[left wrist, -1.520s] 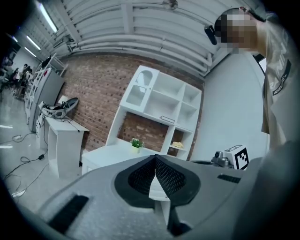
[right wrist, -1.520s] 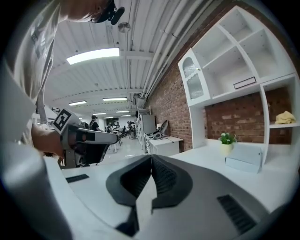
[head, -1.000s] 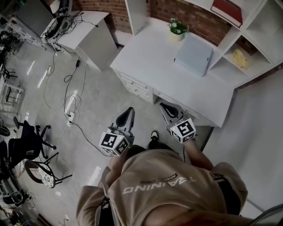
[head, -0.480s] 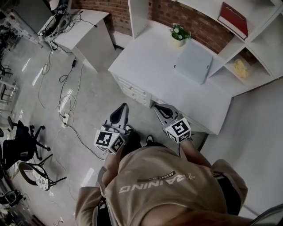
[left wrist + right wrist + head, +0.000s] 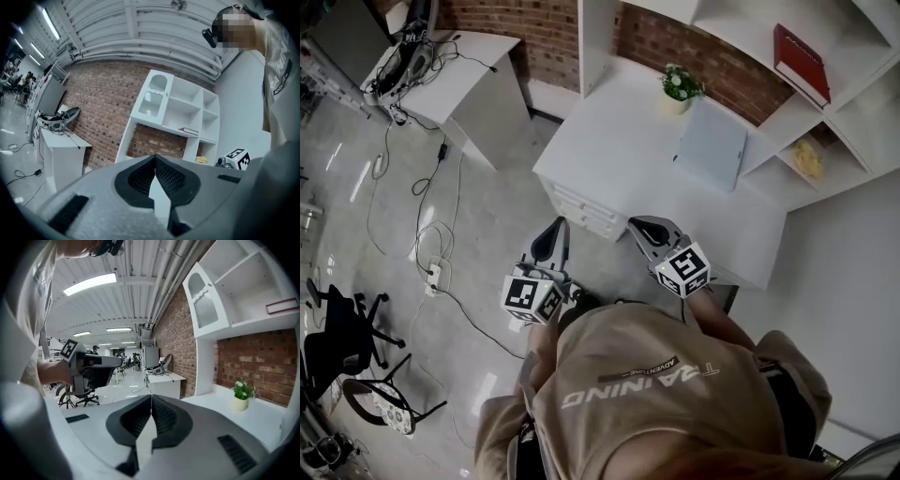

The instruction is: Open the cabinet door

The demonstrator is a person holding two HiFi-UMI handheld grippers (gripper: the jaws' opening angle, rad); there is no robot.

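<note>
Head view: left hand-held gripper [image 5: 551,240] and right hand-held gripper [image 5: 652,231] are hovering near the table [image 5: 619,141] (approach step, likely). Left gripper view: clenched, empty; cabinet door [image 5: 153,96] is standing shut, well apart. Right gripper view: clenched, empty; next move is calling for reaching the door and parting jaws there.

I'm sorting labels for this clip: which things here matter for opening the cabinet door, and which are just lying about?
For the job: cabinet door, left gripper, right gripper (both shut, empty).
Lying about: potted plant, red book, grey flat pad, yellow object, power strip, office chair.
</note>
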